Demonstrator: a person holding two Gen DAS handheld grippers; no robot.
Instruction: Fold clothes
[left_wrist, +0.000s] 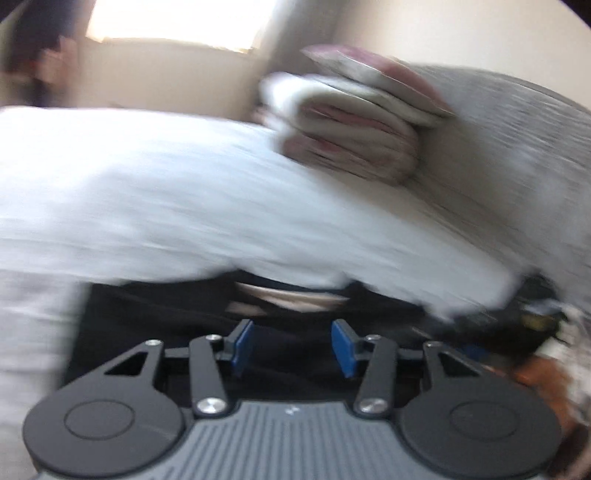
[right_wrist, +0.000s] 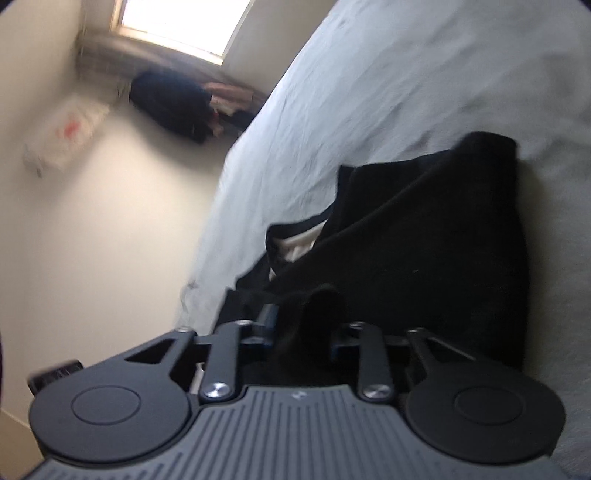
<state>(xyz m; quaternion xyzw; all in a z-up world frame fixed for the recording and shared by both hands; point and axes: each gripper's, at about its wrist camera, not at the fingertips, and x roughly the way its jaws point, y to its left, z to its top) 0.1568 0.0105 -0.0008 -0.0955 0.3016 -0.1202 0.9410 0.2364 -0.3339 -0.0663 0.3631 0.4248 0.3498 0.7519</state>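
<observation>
A black garment (right_wrist: 424, 236) lies on the white bed sheet (right_wrist: 369, 92), with a pale inner lining showing at its opening. My right gripper (right_wrist: 303, 332) is shut on a bunched fold of the black garment, which hides the pads. In the left wrist view the same black garment (left_wrist: 166, 306) lies just ahead of my left gripper (left_wrist: 293, 345). Its blue pads (left_wrist: 243, 343) stand apart and open, with nothing between them. The left wrist view is blurred by motion.
A stack of folded pink and white bedding (left_wrist: 354, 122) sits at the far side of the bed (left_wrist: 147, 184), beside a grey pillow or headboard (left_wrist: 517, 147). A dark pile of clothes (right_wrist: 177, 103) lies on the floor near the window wall.
</observation>
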